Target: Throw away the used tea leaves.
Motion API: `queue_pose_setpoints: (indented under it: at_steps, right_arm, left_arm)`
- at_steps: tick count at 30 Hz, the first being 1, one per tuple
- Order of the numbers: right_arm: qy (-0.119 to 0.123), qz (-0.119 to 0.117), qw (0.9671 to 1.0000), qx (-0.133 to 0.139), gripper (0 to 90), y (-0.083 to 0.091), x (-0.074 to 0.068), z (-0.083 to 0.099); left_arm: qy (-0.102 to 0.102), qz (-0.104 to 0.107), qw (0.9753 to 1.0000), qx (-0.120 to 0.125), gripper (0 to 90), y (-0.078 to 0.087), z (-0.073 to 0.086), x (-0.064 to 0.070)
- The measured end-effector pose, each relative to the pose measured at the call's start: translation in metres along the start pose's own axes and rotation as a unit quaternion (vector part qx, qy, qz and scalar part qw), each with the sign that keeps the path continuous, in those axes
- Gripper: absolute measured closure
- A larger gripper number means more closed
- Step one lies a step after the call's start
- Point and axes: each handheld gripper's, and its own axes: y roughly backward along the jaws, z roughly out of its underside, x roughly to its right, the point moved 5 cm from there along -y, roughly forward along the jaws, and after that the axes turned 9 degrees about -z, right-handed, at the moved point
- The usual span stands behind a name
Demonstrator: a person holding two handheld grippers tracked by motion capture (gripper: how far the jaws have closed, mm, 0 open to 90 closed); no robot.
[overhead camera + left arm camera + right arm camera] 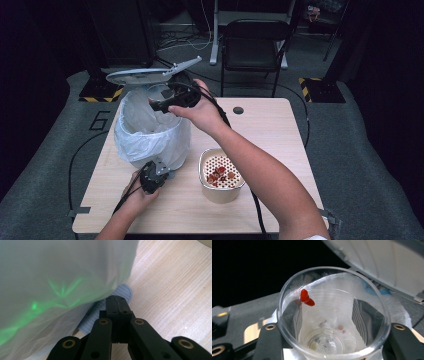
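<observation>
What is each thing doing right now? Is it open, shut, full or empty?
White pedal bin: lid up, open, lined with a white bag.
Clear plastic cup: clamped by the right gripper over the bin, nearly empty, one red bit stuck inside.
Left gripper: shut, pressing the bin's pedal.
Beige strainer bowl: upright, holding red bits.

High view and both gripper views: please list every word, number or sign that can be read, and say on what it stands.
"6": a large light numeral on the grey floor mat, left of the table.
Clear plastic cup, white bin bag and grippers: no readable text.
</observation>
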Motion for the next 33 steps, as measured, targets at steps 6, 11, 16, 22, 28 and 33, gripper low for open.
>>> queue_pose_setpoints:
  at_steps: [6, 11, 16, 22, 28, 33]
  right_arm:
    - [-0.013, 0.029, 0.9995, 0.005, 39.7, -0.014, 0.003, -0.002]
    - [-0.011, 0.058, 0.9982, 0.008, 38.2, -0.026, 0.001, -0.001]
    - [-0.013, 0.092, 0.9956, 0.012, 26.9, -0.043, -0.002, 0.004]
    - [-0.034, 0.115, 0.9918, 0.043, 13.5, -0.05, -0.003, 0.013]
    - [-0.036, 0.104, 0.9929, 0.046, 13.8, -0.035, -0.003, 0.022]
    - [-0.028, 0.1, 0.9938, 0.04, 14.7, -0.008, -0.003, 0.032]
  left_arm:
    - [0.003, 0.001, 1.0, 0.006, 90.0, -0.001, 0.0, 0.0]
    - [0.003, -0.004, 1.0, 0.007, 90.0, -0.001, 0.0, 0.0]
    - [-0.005, 0.001, 1.0, 0.003, 90.0, 0.0, 0.0, 0.0]
    - [0.0, 0.0, 1.0, -0.001, 90.0, 0.0, 0.0, 0.0]
    - [0.012, 0.008, 0.9999, 0.0, 90.0, -0.001, 0.001, 0.0]
    - [0.007, 0.004, 0.9999, 0.007, 90.0, -0.001, 0.0, 0.0]
